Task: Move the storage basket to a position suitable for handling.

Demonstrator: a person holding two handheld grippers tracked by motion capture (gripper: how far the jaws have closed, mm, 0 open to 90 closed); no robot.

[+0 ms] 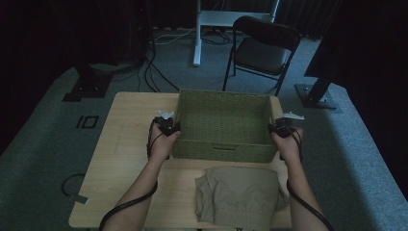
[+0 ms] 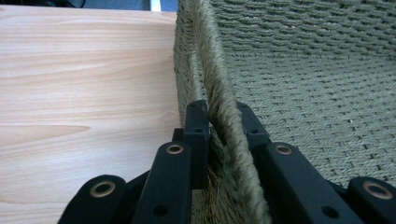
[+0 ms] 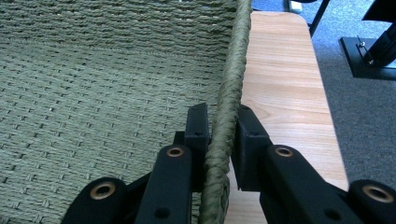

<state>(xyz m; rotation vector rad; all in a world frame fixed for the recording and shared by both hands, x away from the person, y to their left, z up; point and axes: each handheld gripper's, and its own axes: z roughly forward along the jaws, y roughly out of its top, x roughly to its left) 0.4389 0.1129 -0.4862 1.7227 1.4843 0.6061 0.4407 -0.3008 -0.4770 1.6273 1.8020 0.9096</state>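
**Basket clamped on both side walls; slip and snag risks noted**

The woven green basket (image 1: 221,126) sits at the centre of the wooden table (image 1: 126,159), its far wall toward 12 o'clock. The left gripper (image 1: 172,128) is clamped on the basket's 9 o'clock wall, one jaw inside and one outside, as its own view confirms (image 2: 219,135). The right gripper (image 1: 277,128) is clamped likewise on the rim of the 3 o'clock wall (image 3: 224,135).

Risks, as judged:
- Each grip bites only a narrow stretch of soft, flexible weave. If the hands pull unevenly, a wall may bow and slip free of the jaws.
- A lift on one side ahead of the other would tilt the basket.
- The folded beige garment (image 1: 240,197) lies just beside the basket's near wall at 6 o'clock. Drawing the basket that way would push or rumple it.
- The basket's right wall stands near the table's 3 o'clock edge, so a sideways shift there risks overhang.

Markings: a small dark tag (image 1: 224,148) shows on the near wall; its writing is too small to read. No brand is legible elsewhere.
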